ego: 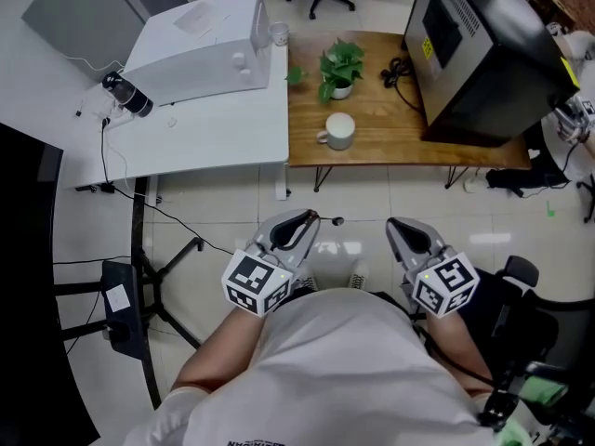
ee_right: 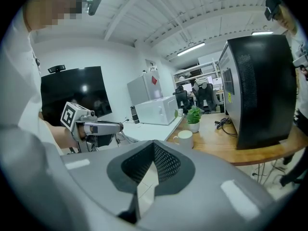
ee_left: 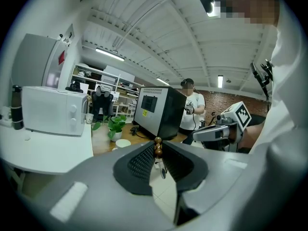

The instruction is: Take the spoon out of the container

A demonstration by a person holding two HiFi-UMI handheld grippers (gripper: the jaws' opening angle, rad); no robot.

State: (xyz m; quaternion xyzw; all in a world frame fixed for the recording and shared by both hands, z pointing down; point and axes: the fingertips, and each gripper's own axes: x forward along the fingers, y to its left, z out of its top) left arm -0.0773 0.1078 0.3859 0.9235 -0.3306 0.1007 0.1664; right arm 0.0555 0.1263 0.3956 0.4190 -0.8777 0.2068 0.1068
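Low in the head view, close in front of the person's body, the left gripper (ego: 303, 219) pinches a small spoon (ego: 327, 218) between its pads. In the left gripper view the spoon's (ee_left: 157, 150) brown beaded handle end stands up at the jaw tips and its bowl hangs below them. The spoon is clear of the white mug (ego: 339, 130), which sits well apart on the wooden bench (ego: 390, 142) at upper centre, just below a potted plant (ego: 340, 66) and left of a black appliance (ego: 483, 54). The right gripper (ego: 402, 223), lower right of centre, has its jaws pressed together on nothing.
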